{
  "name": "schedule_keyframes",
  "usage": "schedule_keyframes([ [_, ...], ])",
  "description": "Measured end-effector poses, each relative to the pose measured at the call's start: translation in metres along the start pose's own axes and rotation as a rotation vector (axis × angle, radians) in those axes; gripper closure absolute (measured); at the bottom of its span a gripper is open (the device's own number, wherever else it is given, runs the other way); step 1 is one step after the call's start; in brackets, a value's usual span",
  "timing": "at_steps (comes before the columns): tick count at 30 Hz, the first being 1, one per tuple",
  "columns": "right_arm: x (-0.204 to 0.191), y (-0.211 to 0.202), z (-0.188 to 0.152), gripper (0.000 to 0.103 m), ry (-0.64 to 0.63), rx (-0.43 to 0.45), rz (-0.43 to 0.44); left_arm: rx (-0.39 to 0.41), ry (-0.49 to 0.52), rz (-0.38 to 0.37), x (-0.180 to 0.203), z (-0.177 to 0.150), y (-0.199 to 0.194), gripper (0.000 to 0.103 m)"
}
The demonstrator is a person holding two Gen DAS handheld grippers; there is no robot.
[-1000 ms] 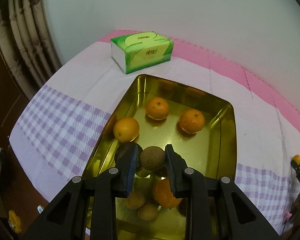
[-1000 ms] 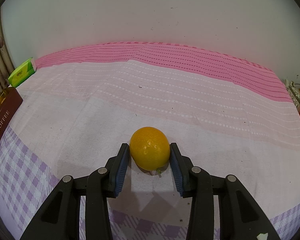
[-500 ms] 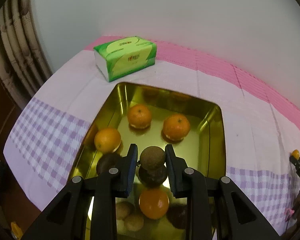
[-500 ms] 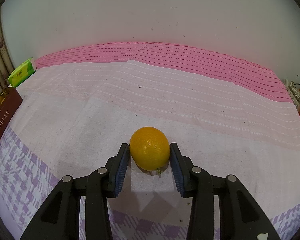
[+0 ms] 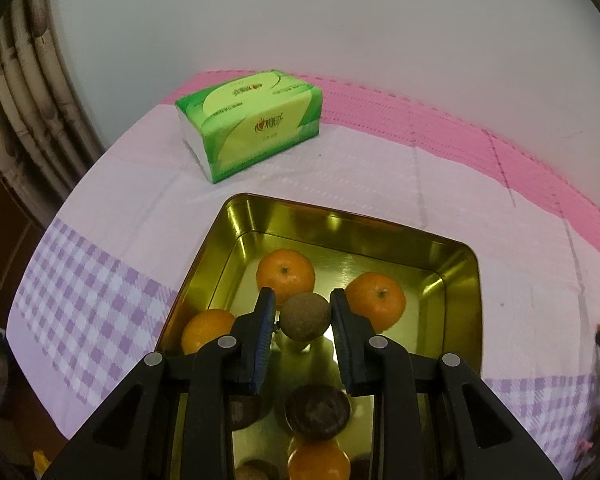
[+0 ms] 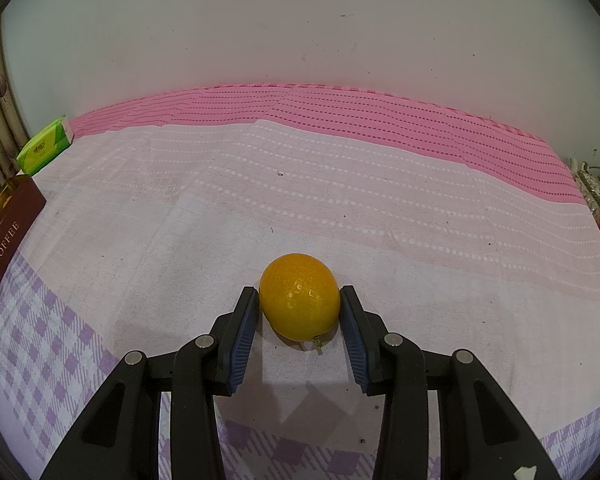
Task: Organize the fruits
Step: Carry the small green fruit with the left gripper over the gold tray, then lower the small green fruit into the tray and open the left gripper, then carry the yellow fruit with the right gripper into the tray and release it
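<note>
My left gripper (image 5: 303, 314) is shut on a small brown round fruit (image 5: 305, 317) and holds it above a gold tin tray (image 5: 340, 228). In the tray lie several oranges, such as one at the back left (image 5: 285, 276) and one at the back right (image 5: 376, 300), and dark brown fruits (image 5: 318, 412). My right gripper (image 6: 299, 308) is shut on a yellow-orange citrus fruit (image 6: 299, 307) that rests on the tablecloth (image 6: 300, 200); the pads touch both its sides.
A green tissue pack (image 5: 250, 122) lies behind the tray; it also shows at the far left of the right wrist view (image 6: 44, 148). The tray's brown outer wall marked TOFFEE (image 6: 4, 244) stands at that view's left edge. A wall runs behind the table.
My left gripper has moved forward over the tray toward the far oranges, carrying the brown fruit. The right gripper and its citrus fruit have not moved.
</note>
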State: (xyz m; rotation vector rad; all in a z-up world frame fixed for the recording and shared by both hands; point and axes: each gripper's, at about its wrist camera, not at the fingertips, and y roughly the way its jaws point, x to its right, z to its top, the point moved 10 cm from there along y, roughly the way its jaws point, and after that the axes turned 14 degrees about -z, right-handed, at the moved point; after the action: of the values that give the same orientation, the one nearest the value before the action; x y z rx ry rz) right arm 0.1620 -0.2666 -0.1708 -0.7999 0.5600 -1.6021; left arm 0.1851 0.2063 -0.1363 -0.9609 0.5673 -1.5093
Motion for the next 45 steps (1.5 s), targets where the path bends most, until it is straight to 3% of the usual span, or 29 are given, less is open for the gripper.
schedule_keyframes([
  [19, 0.001, 0.001, 0.0, 0.063, -0.001, 0.0, 0.0, -0.016, 0.027, 0.023, -0.001, -0.004, 0.009, 0.074],
  [31, 0.003, 0.001, 0.001, 0.063, -0.006, 0.001, -0.002, 0.042, 0.089, 0.108, 0.021, -0.005, -0.04, 0.071],
  [36, 0.004, 0.001, 0.001, 0.068, -0.005, 0.002, -0.002, 0.071, 0.073, 0.11, 0.031, -0.019, -0.076, 0.061],
  [40, 0.0, 0.0, 0.0, 0.069, 0.01, -0.019, 0.001, 0.107, 0.089, 0.137, 0.035, -0.032, -0.104, 0.041],
  [45, -0.024, -0.013, -0.005, 0.069, 0.026, -0.039, 0.073, 0.121, 0.096, 0.155, 0.034, -0.05, -0.124, 0.038],
])
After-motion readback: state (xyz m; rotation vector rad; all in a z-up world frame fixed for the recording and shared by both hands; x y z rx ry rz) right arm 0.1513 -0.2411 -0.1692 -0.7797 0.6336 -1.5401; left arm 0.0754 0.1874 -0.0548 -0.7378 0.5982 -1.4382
